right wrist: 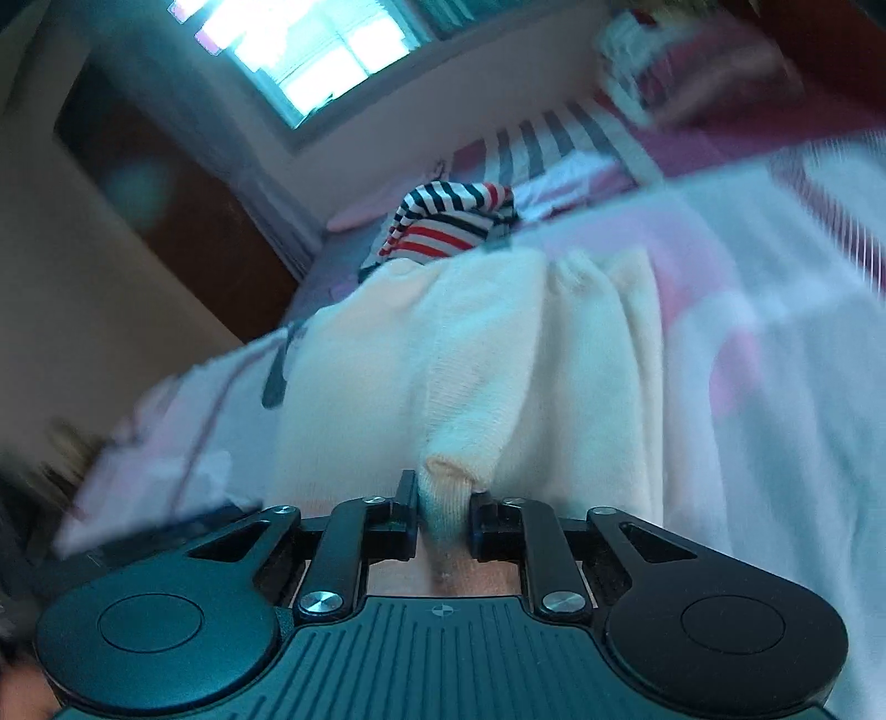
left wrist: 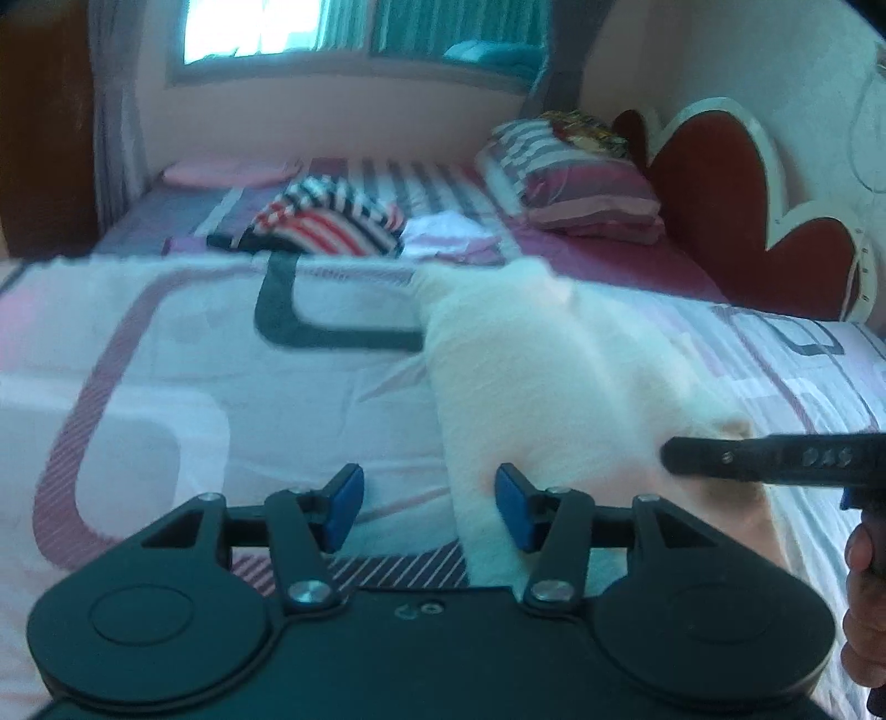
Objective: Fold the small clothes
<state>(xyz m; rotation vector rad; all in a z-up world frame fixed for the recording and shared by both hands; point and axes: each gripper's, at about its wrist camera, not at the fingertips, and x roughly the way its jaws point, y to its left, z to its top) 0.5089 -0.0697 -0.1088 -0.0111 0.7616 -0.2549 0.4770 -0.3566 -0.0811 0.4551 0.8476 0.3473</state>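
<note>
A small cream-white garment (left wrist: 554,376) lies on the patterned bedspread (left wrist: 166,360). My left gripper (left wrist: 429,507) is open, its blue pads on either side of the garment's near left edge, nothing gripped. My right gripper (right wrist: 443,515) is shut on a bunched fold of the same garment (right wrist: 498,354) and pulls it taut. In the left wrist view the right gripper's black fingers (left wrist: 775,457) reach in from the right onto the garment's near right corner.
A red, white and navy striped garment (left wrist: 326,219) and a folded white cloth (left wrist: 448,235) lie further up the bed. A striped pillow (left wrist: 576,177) rests by the red headboard (left wrist: 720,183). A window (left wrist: 354,27) is behind.
</note>
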